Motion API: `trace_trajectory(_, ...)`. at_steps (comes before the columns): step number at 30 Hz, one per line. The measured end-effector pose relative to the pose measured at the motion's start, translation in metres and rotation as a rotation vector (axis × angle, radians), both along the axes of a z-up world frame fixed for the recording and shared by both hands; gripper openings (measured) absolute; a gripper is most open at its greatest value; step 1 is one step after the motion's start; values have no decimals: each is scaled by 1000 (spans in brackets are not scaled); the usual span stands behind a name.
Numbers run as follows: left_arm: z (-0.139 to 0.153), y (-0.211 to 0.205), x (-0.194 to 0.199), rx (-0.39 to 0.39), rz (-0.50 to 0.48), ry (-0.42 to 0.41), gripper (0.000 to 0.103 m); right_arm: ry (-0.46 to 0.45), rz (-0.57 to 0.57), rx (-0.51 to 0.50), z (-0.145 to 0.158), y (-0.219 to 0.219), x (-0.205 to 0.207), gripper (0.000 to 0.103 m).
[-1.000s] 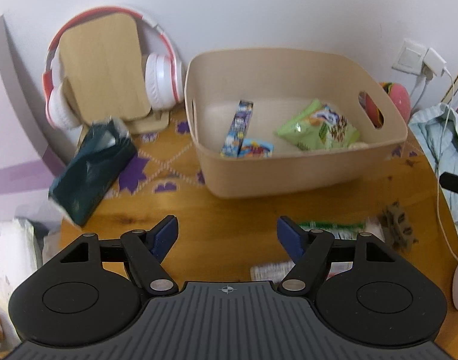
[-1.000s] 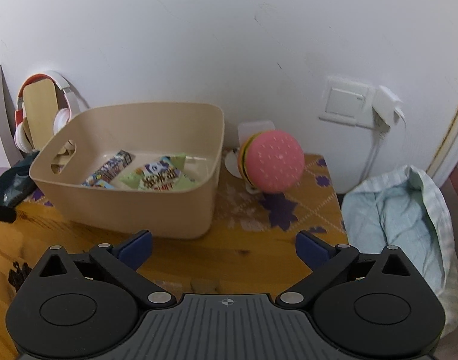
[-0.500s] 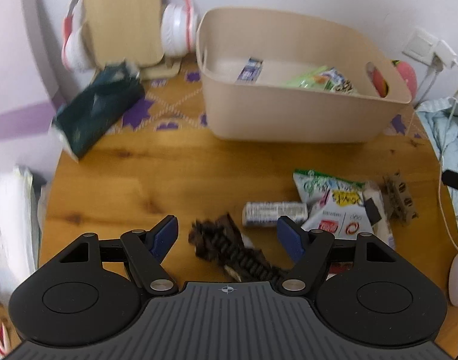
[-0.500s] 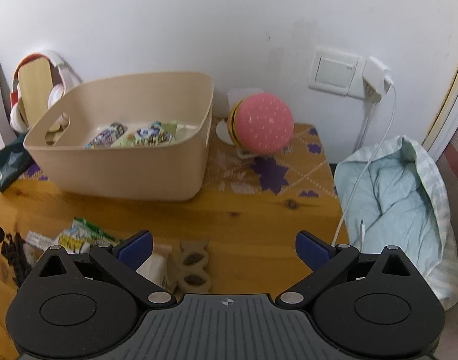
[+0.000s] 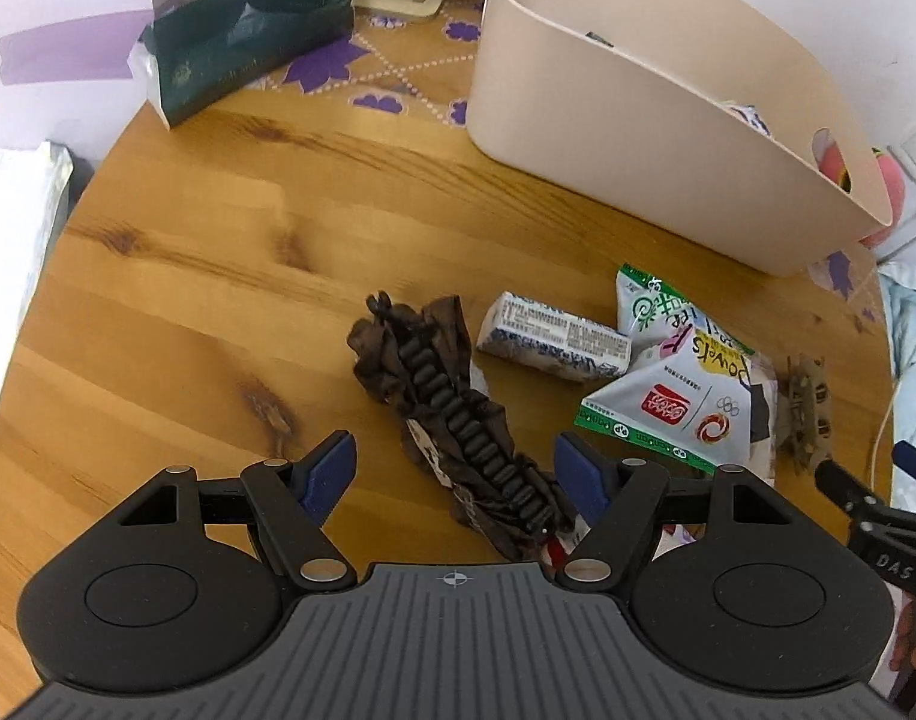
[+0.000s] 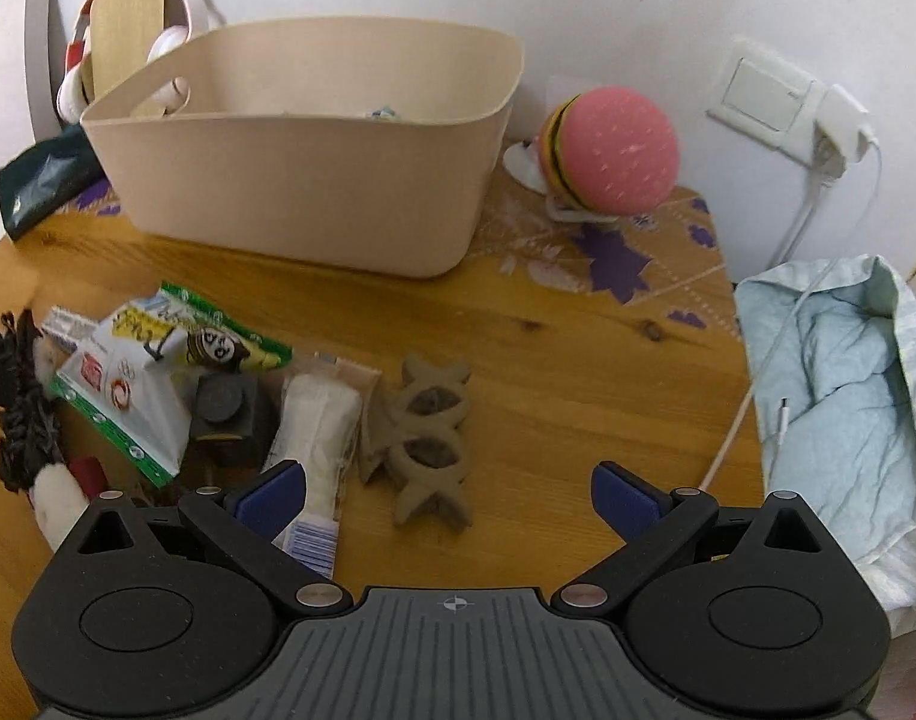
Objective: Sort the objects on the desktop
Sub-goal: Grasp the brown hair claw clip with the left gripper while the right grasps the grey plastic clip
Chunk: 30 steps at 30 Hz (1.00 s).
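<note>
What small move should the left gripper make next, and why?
Probably lower the left gripper a little and close on the dark scrunchie. Its jaws are open, the scrunchie lies between them on the table, and nothing is held yet.

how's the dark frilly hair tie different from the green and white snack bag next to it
The hair tie is dark brown, long and ruffled; the snack bag is glossy white and green with printed logos. The hair tie lies between the open left gripper fingers; the snack bag sits off to the right. Both lie on the table, outside the bin.
</note>
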<state>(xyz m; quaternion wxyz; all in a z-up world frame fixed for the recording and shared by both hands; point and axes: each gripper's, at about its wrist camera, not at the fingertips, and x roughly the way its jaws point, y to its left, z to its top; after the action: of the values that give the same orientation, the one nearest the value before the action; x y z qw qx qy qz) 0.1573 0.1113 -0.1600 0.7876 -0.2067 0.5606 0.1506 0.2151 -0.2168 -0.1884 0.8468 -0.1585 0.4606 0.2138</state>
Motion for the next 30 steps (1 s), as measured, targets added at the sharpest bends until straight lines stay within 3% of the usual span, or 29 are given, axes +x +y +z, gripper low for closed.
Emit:
trace_trajectory(17, -40, -9, 12, 54, -13, 92, 75, -12, -91, -1, -30, 9, 33, 103)
trace_trajectory(26, -43, -6, 13, 132, -72, 101, 76, -14, -74, -16, -44, 14, 40, 96)
trace_trajectory(30, -42, -12, 16, 154, -106, 75, 75, -9, -64, 13, -46, 14, 40, 85)
